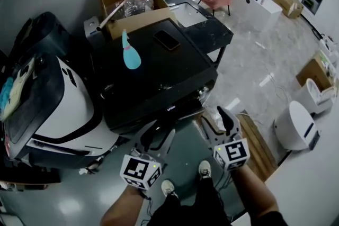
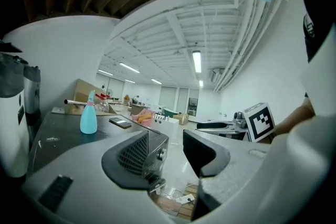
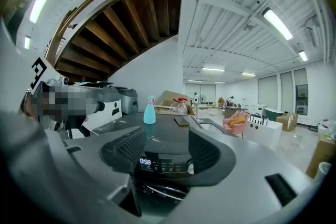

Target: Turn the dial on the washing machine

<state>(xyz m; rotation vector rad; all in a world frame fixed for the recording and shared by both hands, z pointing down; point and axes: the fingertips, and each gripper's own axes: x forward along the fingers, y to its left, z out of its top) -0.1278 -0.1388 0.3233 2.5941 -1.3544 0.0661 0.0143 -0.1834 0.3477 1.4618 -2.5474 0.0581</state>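
Your left gripper (image 1: 158, 137) and right gripper (image 1: 216, 123): grey bodies, dark ribbed pads (image 3: 128, 150), white cubes (image 1: 140, 171) bearing black square markers. You wear black trousers (image 1: 196, 206), pale sneakers (image 1: 204, 168).

Head view looked steeply down over the washing machine (image 1: 159, 69); both gripper views faced it low and close, sharing the spray bottle (image 1: 131, 54).
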